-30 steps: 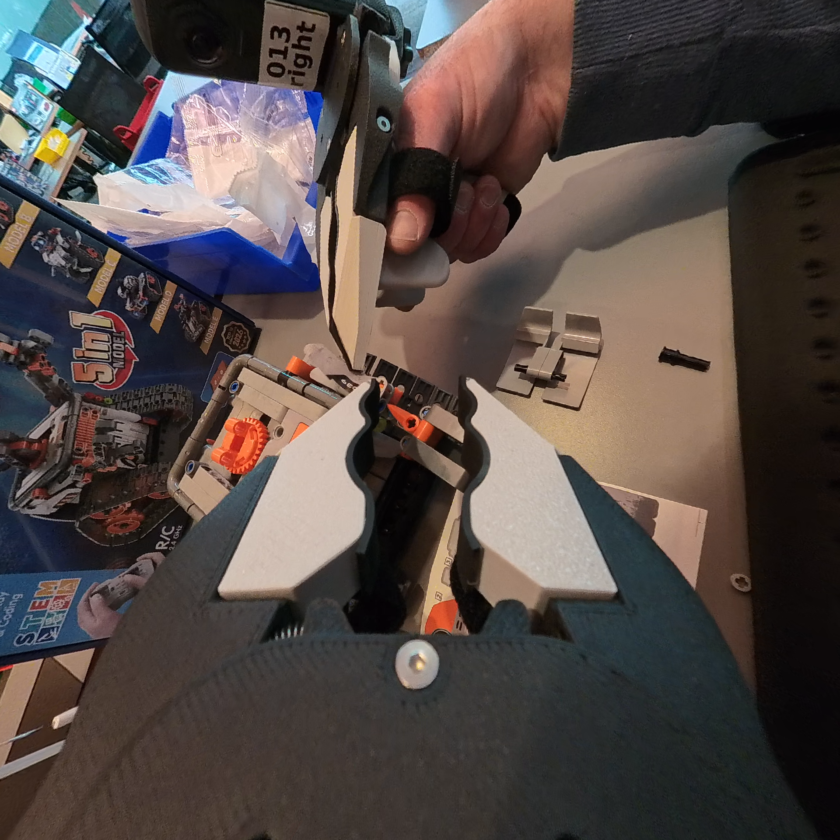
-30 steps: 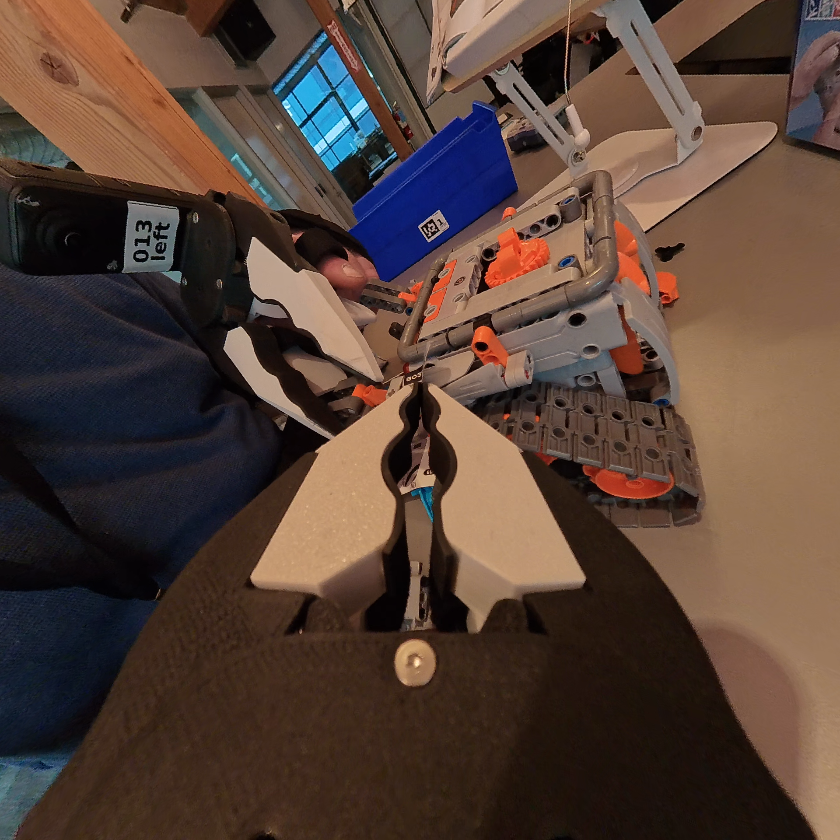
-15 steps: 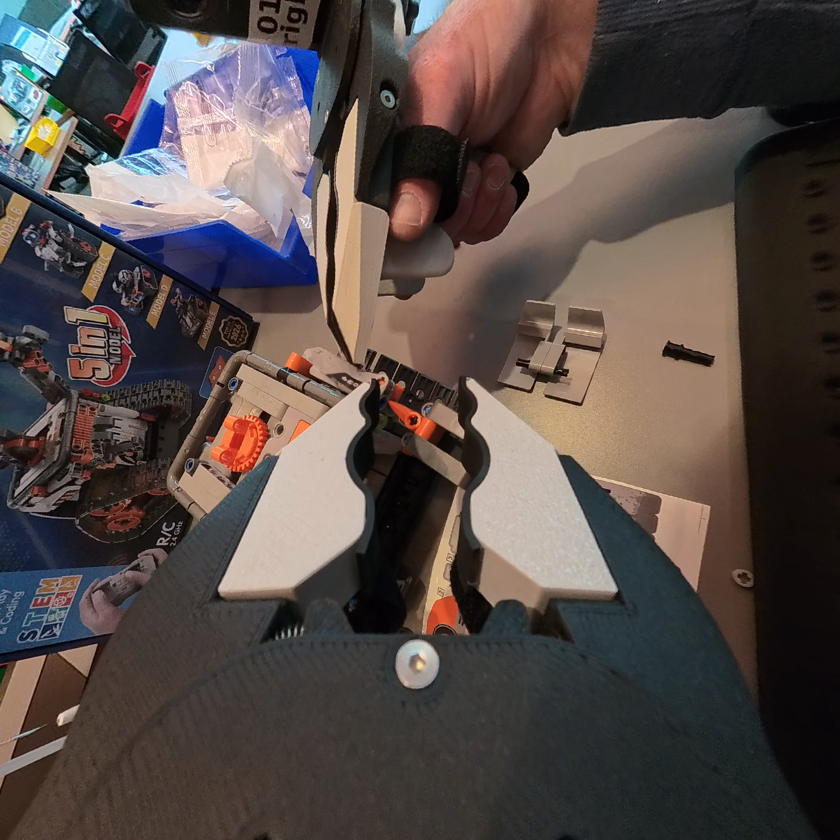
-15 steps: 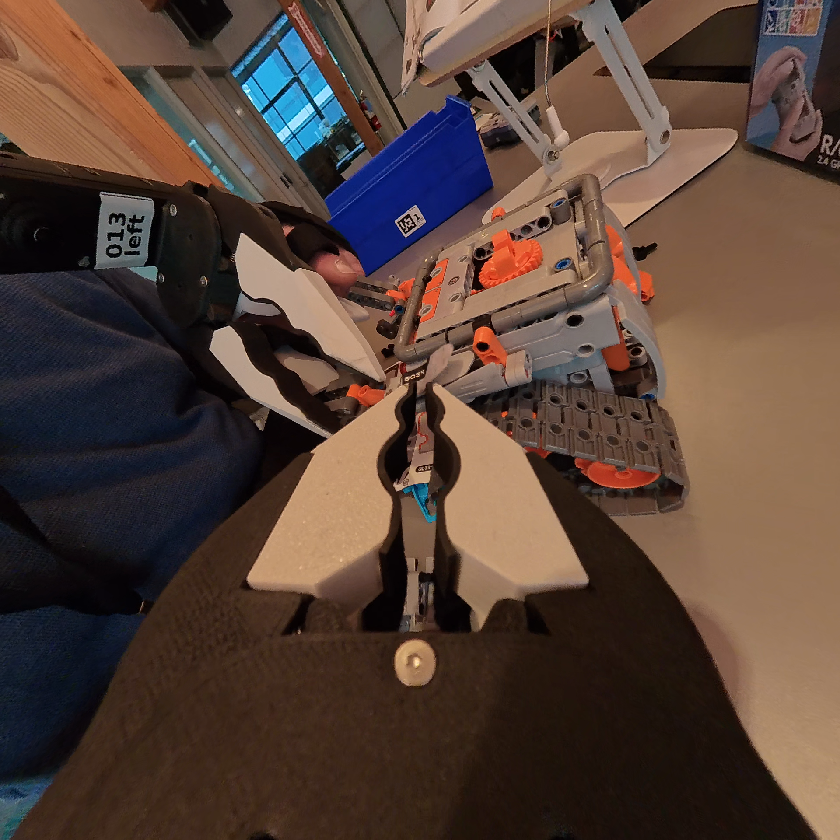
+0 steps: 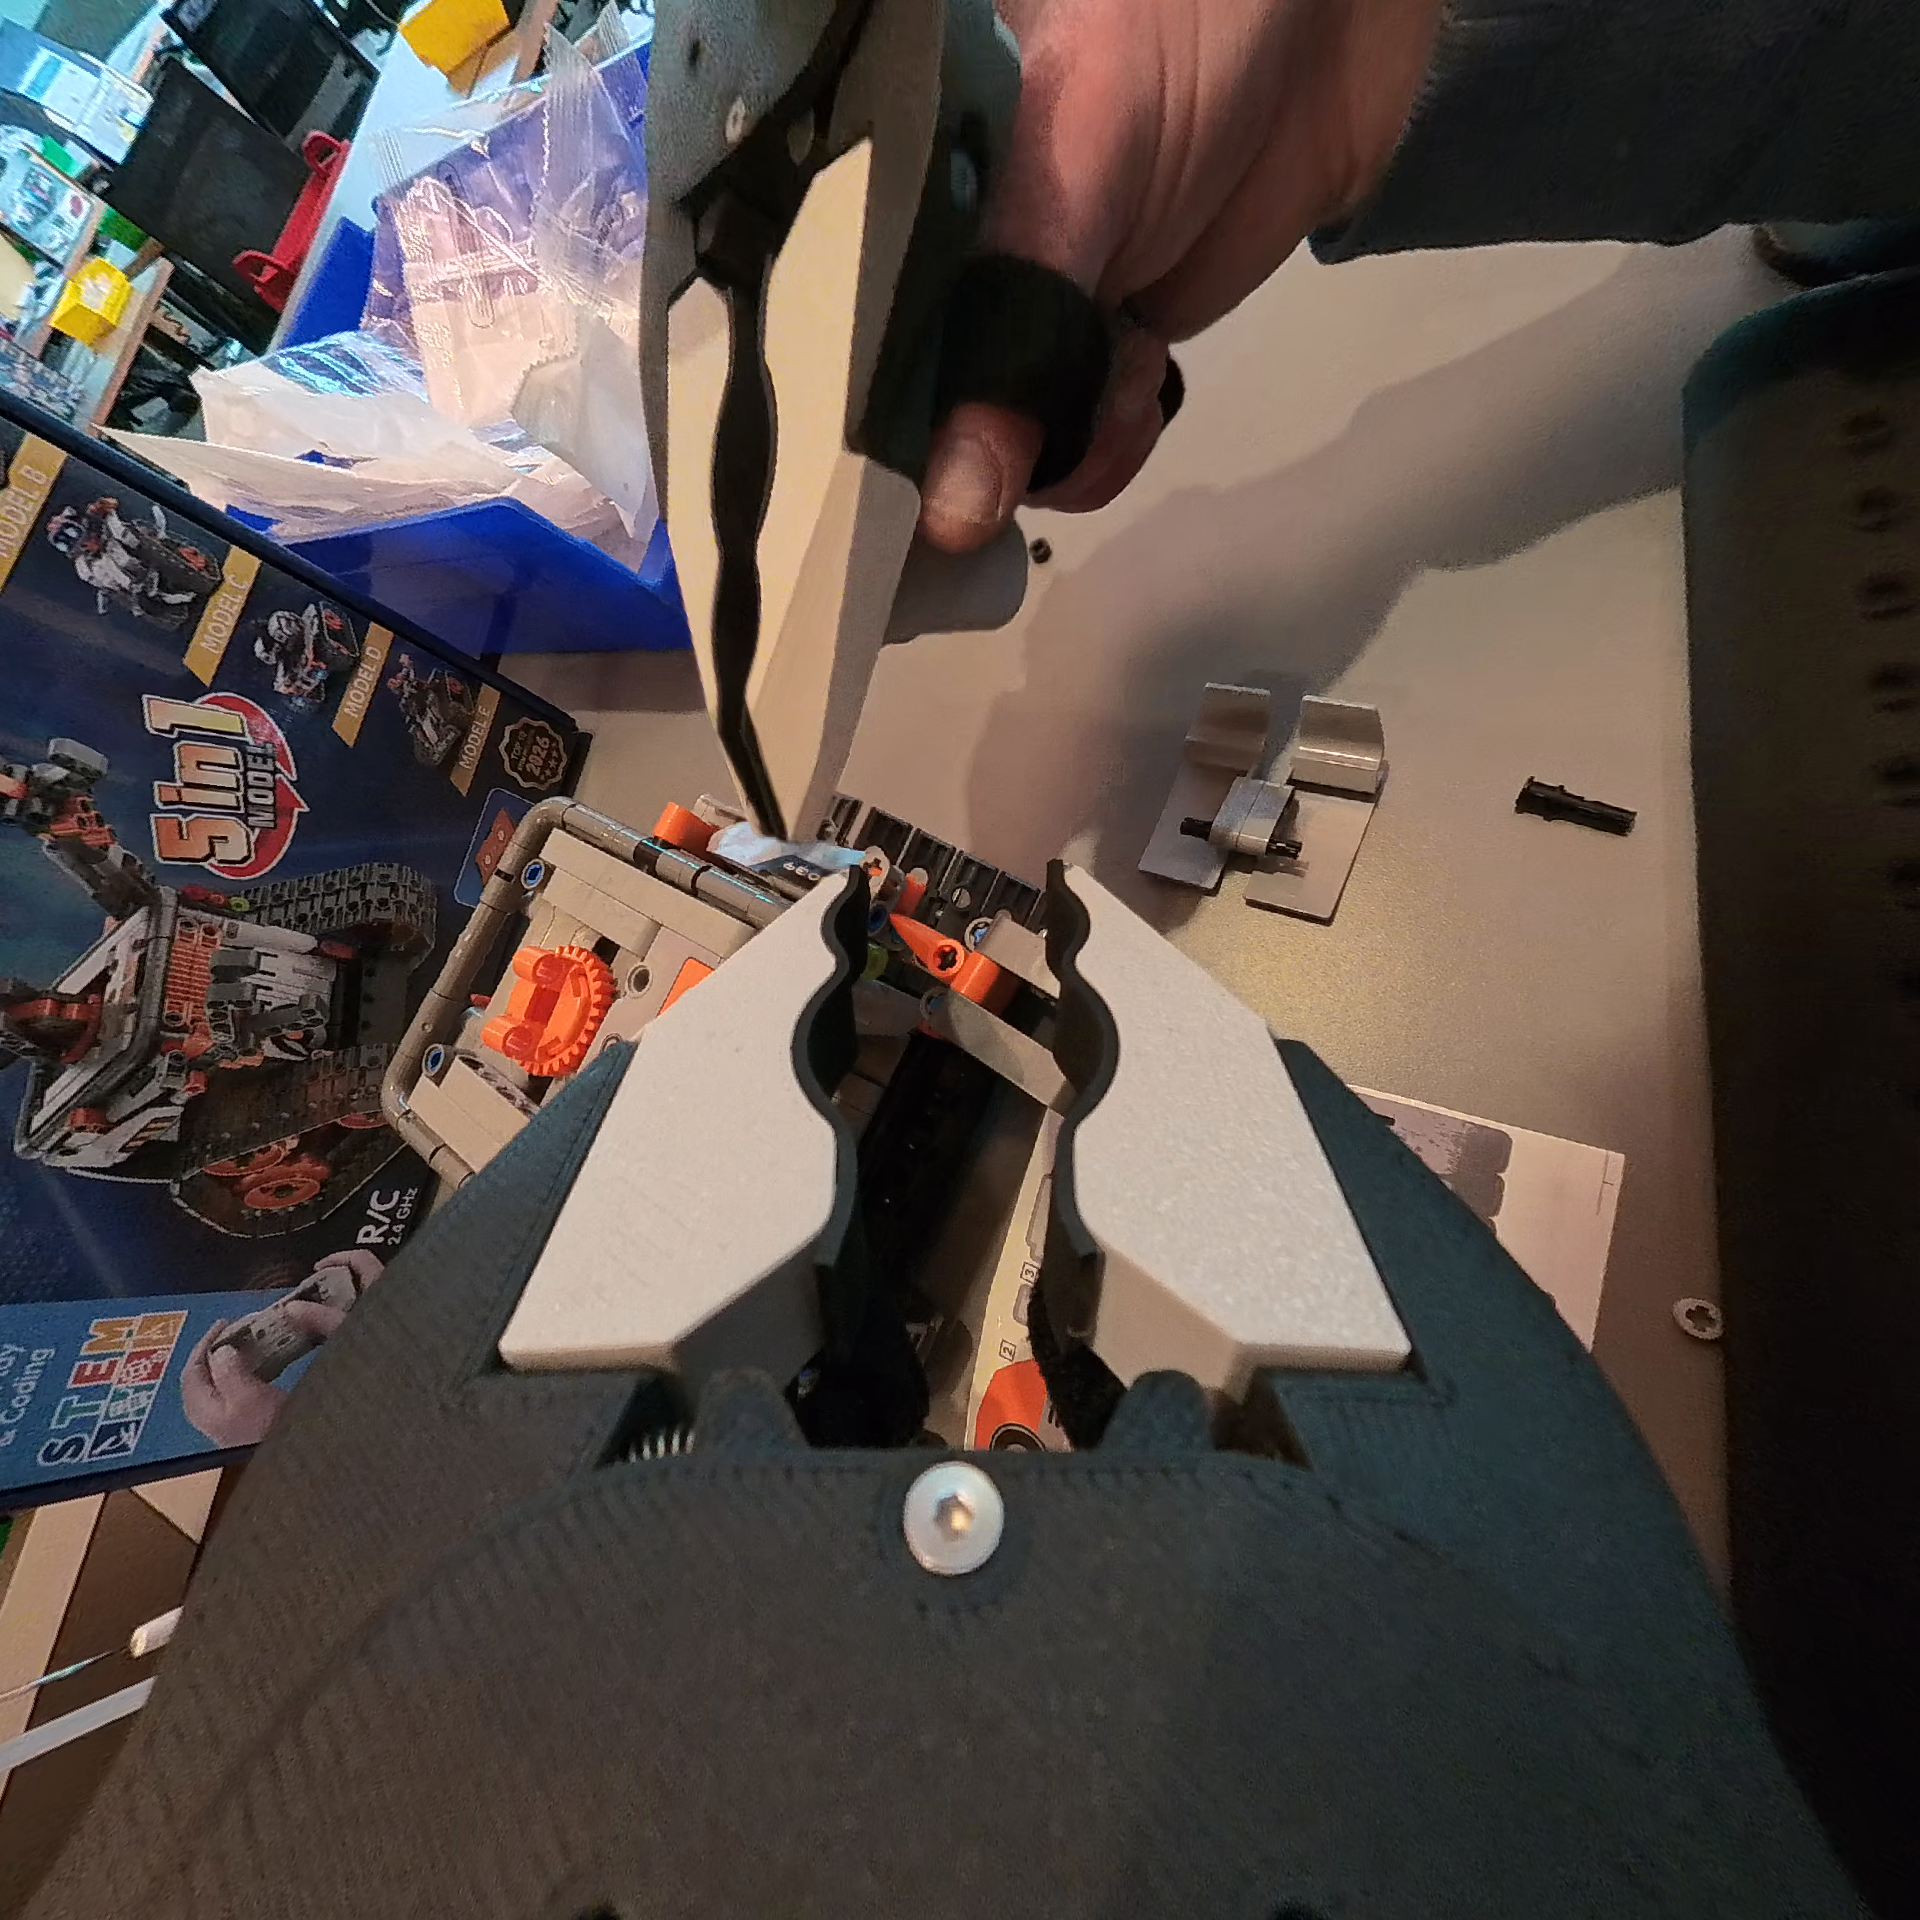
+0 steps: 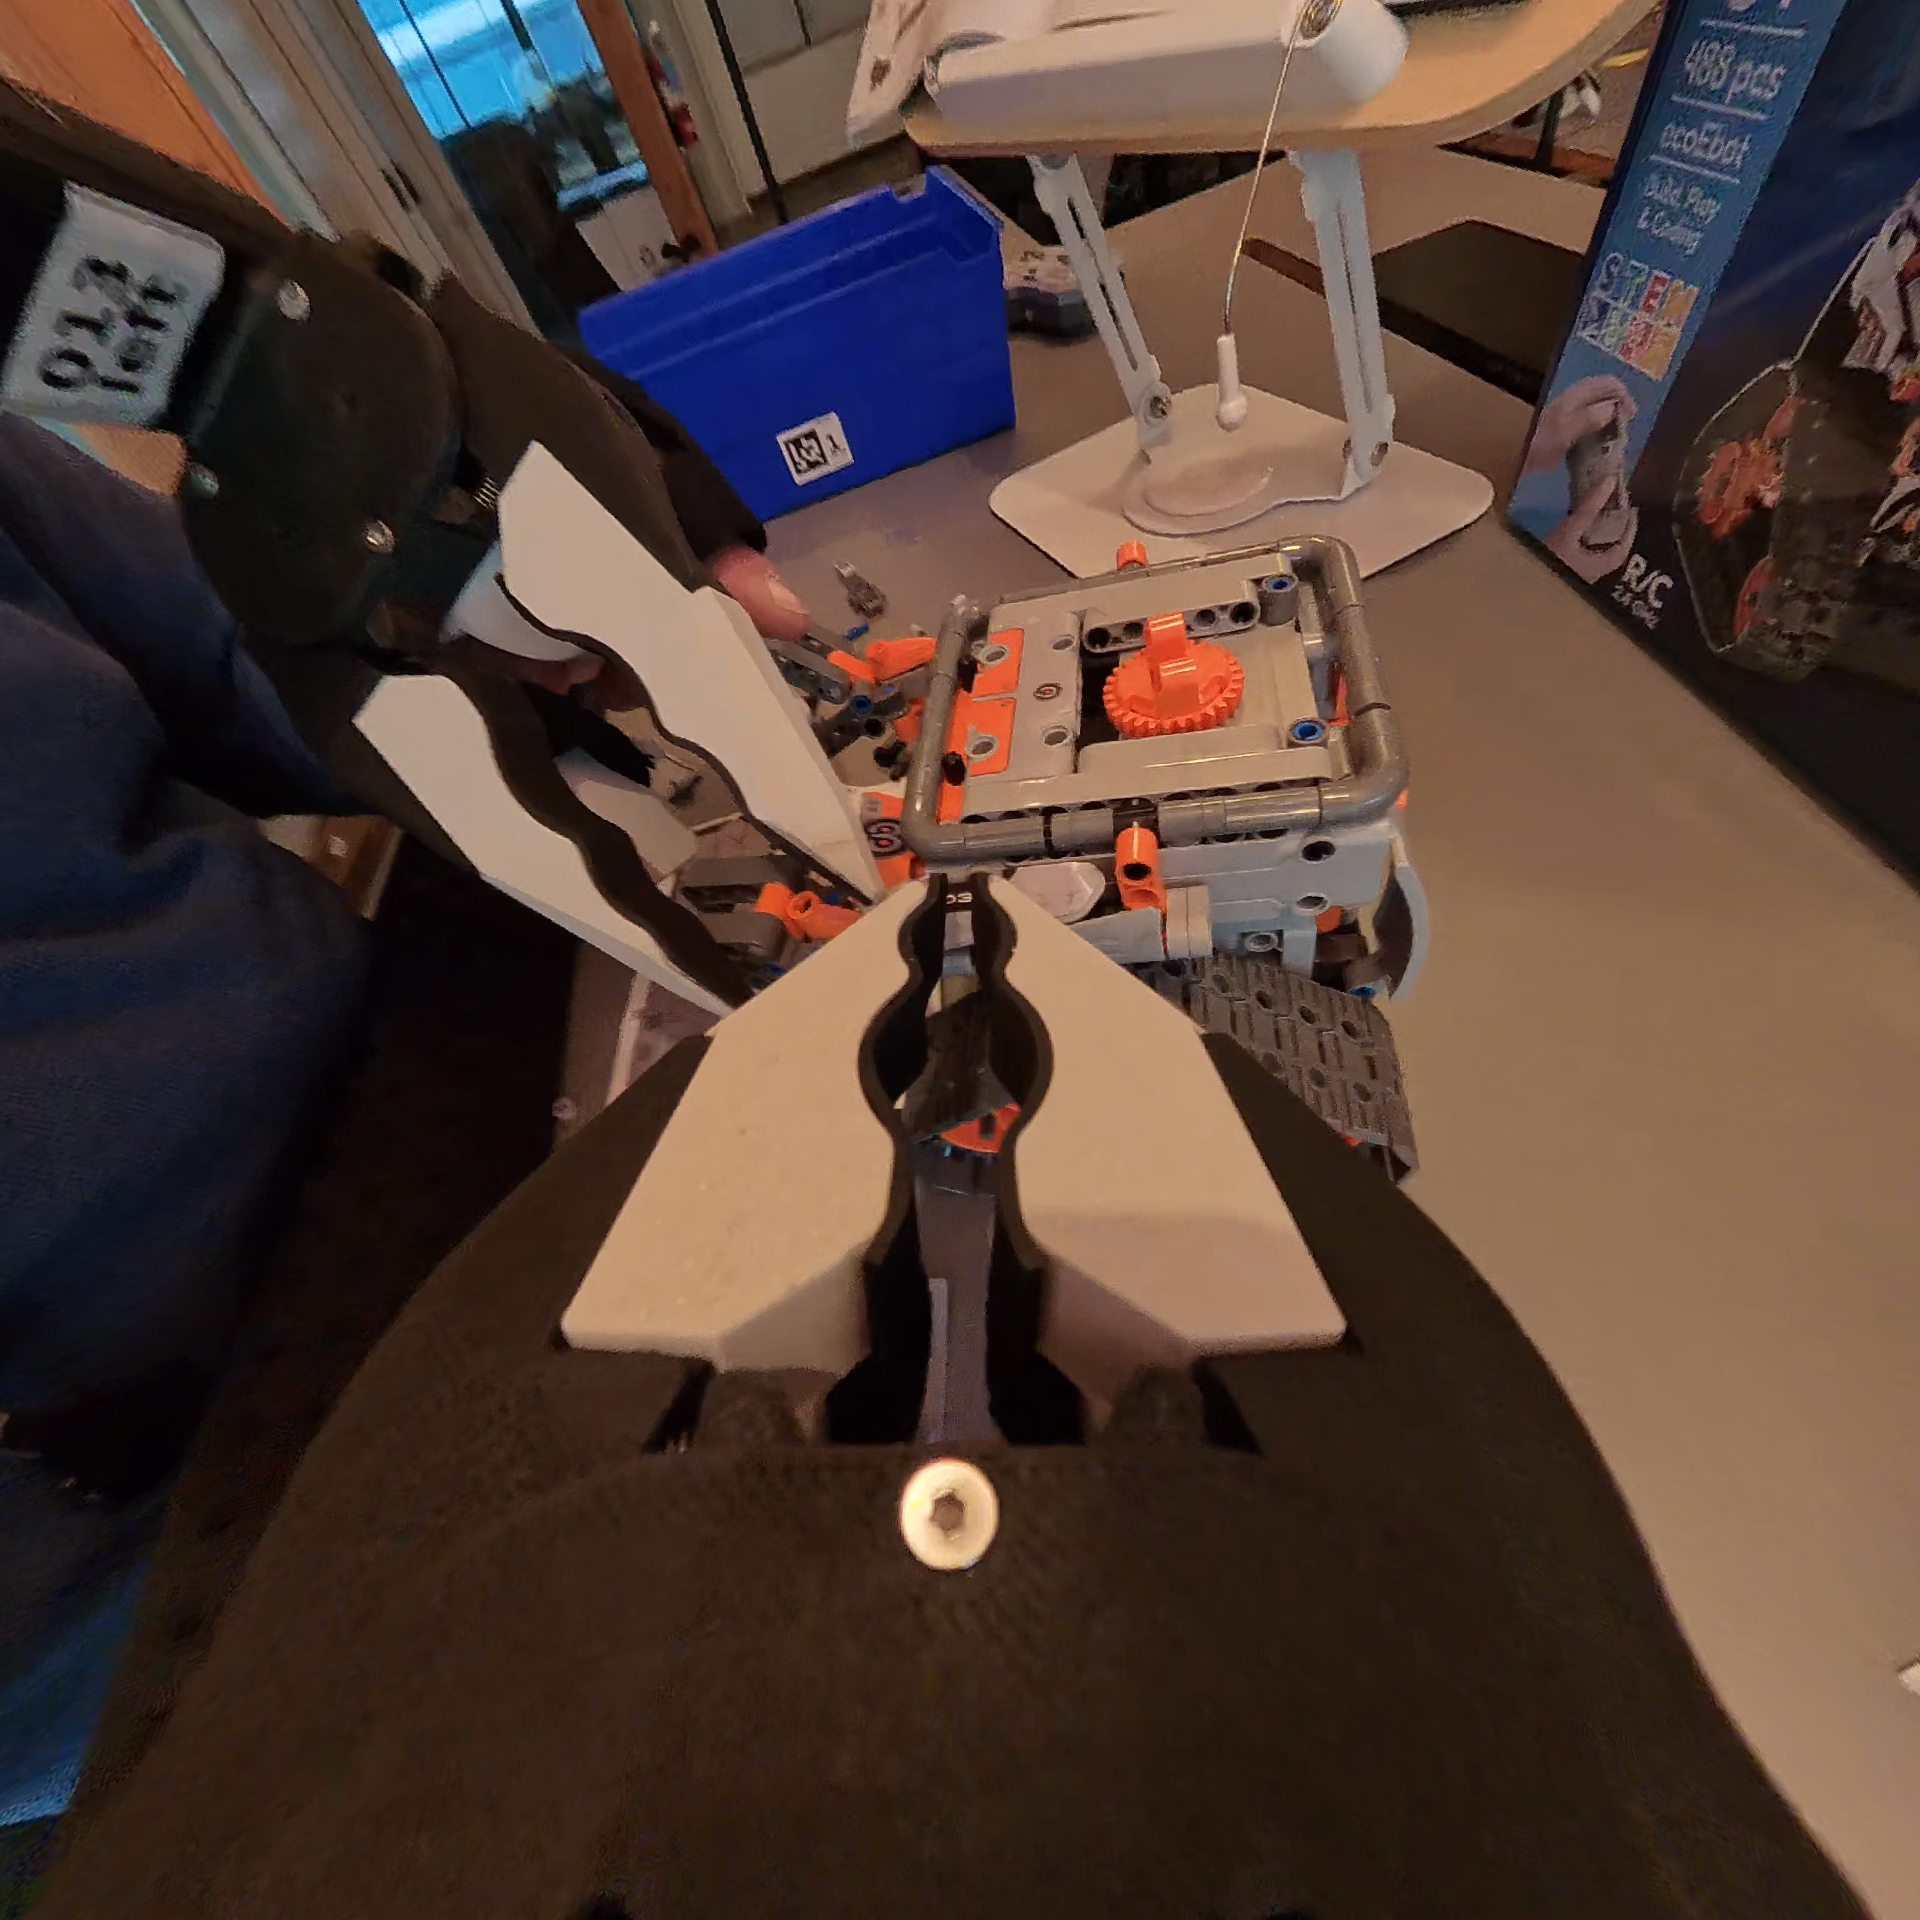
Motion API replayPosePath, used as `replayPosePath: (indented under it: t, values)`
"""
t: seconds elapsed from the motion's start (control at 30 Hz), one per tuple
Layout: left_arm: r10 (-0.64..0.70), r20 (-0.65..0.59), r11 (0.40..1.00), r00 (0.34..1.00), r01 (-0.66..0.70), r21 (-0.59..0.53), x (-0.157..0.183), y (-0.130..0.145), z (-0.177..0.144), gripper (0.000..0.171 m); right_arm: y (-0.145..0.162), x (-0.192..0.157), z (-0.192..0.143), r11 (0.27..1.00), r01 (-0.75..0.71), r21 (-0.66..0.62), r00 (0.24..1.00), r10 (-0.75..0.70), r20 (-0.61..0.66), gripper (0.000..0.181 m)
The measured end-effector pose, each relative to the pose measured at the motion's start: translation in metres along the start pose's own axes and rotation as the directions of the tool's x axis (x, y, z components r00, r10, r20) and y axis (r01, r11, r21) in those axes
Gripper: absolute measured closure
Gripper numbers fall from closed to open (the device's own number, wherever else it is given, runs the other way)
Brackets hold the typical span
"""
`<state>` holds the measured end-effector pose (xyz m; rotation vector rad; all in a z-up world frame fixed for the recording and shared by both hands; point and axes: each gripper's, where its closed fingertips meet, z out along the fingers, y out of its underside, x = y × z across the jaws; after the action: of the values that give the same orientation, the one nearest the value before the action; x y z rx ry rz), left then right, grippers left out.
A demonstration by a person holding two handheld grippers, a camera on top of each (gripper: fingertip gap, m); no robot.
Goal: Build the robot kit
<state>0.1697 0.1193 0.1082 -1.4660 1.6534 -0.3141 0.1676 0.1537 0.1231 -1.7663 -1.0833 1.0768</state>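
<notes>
Noted right gripper [image 6: 958,896] nearly closed, tips pinching thin sticker strip [image 6: 961,935] at plastic tracked model [image 6: 1153,748] mid-table. Left gripper [image 5: 951,883] stood half-open, straddling model's rear; ridged rubber tread.

Grey table [image 6: 1662,1039], blue bin [image 6: 831,322], white lamp stand [image 6: 1226,488], windows behind.

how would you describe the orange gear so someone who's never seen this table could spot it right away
Start at the grey and orange tracked vehicle in the middle of the grey table, in front of the blue bin. Look at its flat top, framed by a grey tube. The orange gear lies flat in the middle of that frame, the only toothed round part there, with a raised orange cross hub.
</notes>
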Motion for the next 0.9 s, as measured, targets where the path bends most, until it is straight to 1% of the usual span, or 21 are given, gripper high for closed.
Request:
replayPosePath:
  t: [0.03,0.1,0.23,0.37,0.5,0.77,0.9]
  values:
    - [0.0,-0.001,1.0,1.0,0.0,-0.001,0.0,0.0,0.0,0.14,0.001,0.002,0.002,1.0,0.015,-0.007,1.0,-0.015,-0.019,0.181]
    - [0.002,0.0,1.0,1.0,-0.002,-0.001,0.0,0.0,0.0,0.14,0.0,0.002,0.006,1.0,0.02,-0.001,1.0,-0.02,-0.022,0.181]
    - [0.0,-0.003,1.0,1.0,0.0,-0.001,0.001,0.001,0.0,0.141,0.001,0.006,0.009,0.998,0.057,-0.03,0.996,-0.059,-0.07,0.181]
    - [0.003,-0.017,1.0,1.0,-0.003,-0.004,0.003,0.001,0.001,0.146,0.0,0.013,0.008,0.997,0.063,-0.036,0.99,-0.067,-0.123,0.181]
    - [0.001,-0.023,1.0,1.0,-0.001,-0.005,0.004,0.001,0.001,0.147,0.001,0.018,0.005,0.998,0.063,-0.026,0.986,-0.066,-0.152,0.181]
    - [0.003,-0.023,1.0,1.0,-0.003,-0.008,0.004,0.002,0.003,0.148,-0.002,0.028,0.005,0.985,0.141,-0.099,0.947,-0.164,-0.277,0.181]
    - [0.005,-0.018,1.0,1.0,-0.005,-0.012,0.004,0.003,0.003,0.146,0.001,0.013,0.009,0.977,0.165,-0.134,0.959,-0.191,-0.208,0.181]
